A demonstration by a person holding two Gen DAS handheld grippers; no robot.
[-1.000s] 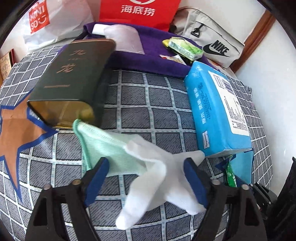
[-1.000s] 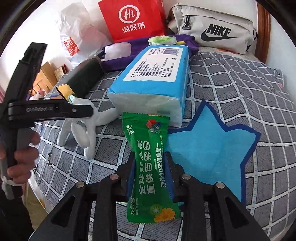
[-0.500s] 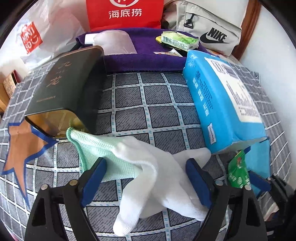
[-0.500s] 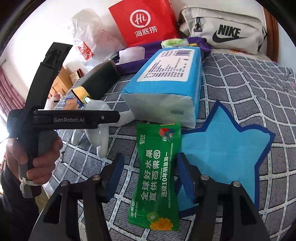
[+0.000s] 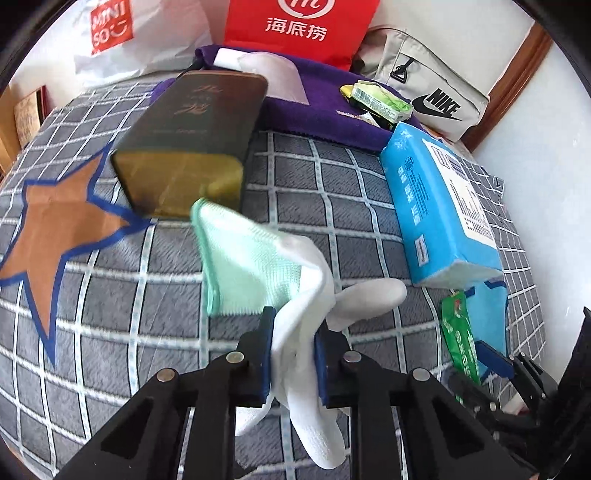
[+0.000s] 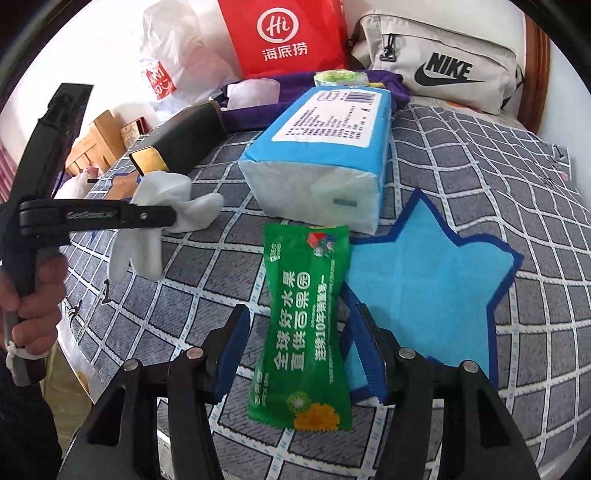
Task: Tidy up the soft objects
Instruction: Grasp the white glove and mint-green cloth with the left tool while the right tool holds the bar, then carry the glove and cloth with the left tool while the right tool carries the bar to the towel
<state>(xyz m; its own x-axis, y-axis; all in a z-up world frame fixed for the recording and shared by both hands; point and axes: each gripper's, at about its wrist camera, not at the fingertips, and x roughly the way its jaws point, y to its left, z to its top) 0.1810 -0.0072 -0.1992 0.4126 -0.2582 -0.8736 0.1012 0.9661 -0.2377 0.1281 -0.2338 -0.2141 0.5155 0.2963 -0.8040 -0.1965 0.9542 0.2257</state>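
Observation:
My left gripper (image 5: 293, 356) is shut on a white glove (image 5: 310, 295) with a mint-green cuff (image 5: 243, 258) and holds it lifted above the checked bedspread; the glove's fingers hang down. The same glove (image 6: 162, 206) and the left gripper (image 6: 155, 218) show at the left of the right wrist view. My right gripper (image 6: 301, 343) is open, its jaws on either side of a green snack packet (image 6: 306, 321) that lies flat on the bed. The packet (image 5: 460, 339) also shows at the right of the left wrist view.
A blue tissue pack (image 6: 325, 155) lies beyond the packet, partly on a blue star patch (image 6: 428, 280). A dark tin box (image 5: 195, 140) lies at left by an orange star (image 5: 55, 229). Behind are a purple cloth (image 5: 306, 110), red bag (image 5: 295, 29), Nike bag (image 6: 443, 70).
My left gripper has shut on the white glove and lifted it off the bed. My right gripper has opened and let go of the green packet, which now lies on the bed.

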